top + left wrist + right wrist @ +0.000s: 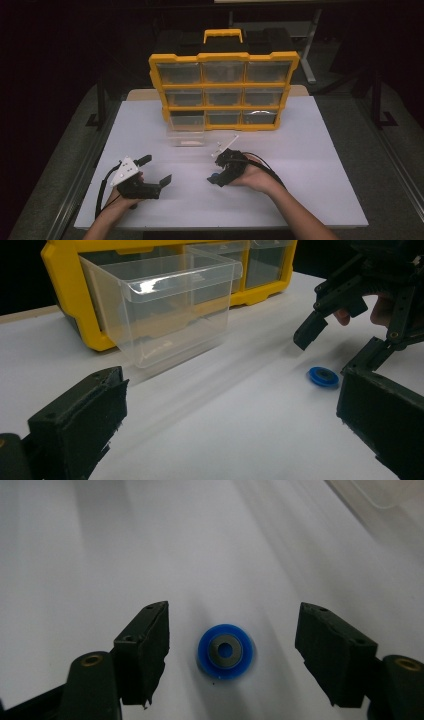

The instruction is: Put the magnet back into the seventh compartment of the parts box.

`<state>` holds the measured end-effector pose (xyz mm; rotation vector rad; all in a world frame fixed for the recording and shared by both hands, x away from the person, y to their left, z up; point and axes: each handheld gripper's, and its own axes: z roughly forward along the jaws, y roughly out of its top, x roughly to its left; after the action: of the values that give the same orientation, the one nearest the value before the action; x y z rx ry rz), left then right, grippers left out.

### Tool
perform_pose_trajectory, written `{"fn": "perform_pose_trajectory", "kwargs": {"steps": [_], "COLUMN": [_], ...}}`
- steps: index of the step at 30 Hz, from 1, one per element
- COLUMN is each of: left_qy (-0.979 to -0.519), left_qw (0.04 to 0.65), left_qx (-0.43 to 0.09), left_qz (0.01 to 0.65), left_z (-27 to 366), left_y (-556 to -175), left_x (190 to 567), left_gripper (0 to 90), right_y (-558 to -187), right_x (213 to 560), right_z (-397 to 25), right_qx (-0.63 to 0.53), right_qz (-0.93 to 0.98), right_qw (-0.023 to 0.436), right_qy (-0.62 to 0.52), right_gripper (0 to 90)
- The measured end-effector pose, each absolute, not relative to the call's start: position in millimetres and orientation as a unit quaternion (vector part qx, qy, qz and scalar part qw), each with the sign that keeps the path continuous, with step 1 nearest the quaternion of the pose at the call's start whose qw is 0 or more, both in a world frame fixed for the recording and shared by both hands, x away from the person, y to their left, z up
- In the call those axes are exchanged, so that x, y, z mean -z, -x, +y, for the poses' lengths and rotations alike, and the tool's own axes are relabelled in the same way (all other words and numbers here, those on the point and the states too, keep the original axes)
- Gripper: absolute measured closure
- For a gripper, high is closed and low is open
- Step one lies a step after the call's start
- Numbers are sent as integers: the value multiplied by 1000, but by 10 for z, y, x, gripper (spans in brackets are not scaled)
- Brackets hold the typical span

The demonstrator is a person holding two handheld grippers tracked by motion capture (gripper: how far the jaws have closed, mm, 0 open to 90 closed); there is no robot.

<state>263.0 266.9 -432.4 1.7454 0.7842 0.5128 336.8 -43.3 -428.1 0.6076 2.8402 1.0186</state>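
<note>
1. The right gripper (232,645) hangs over the table (300,150) with jaws spread wide, a small blue disc (225,651) (grey ring at its centre) lying flat between them, untouched.
2. The left gripper (159,170) rests nearby, jaws also apart and holding nothing.
3. A clear drawer (165,305) stands pulled from the yellow organizer (224,90).

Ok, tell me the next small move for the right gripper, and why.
Probably lower the right gripper and close its fingers on the blue disc. The disc lies flat on the white table, centred between the open fingers, untouched. The clear drawer stands pulled out, likely its destination.
</note>
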Motion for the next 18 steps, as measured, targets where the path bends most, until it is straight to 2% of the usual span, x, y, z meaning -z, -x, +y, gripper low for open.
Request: {"fn": "perform_pose_trajectory", "kwargs": {"steps": [9,18], "left_qy": [-738,-738], "left_qw": [548,549], "left_qx": [-216,-215], "left_qz": [330,329], "left_z": [2668,2663], "left_y": [-2628,-2630], "left_x": [4323,4328], "left_gripper": [0,0], "right_y": [-3366,-3361], "right_x": [4311,4330], "right_z": [-416,-405], "right_qx": [-323,-320], "right_qz": [927,930], "right_qw": [29,31], "right_qy": [-190,-180], "right_gripper": [324,391]}}
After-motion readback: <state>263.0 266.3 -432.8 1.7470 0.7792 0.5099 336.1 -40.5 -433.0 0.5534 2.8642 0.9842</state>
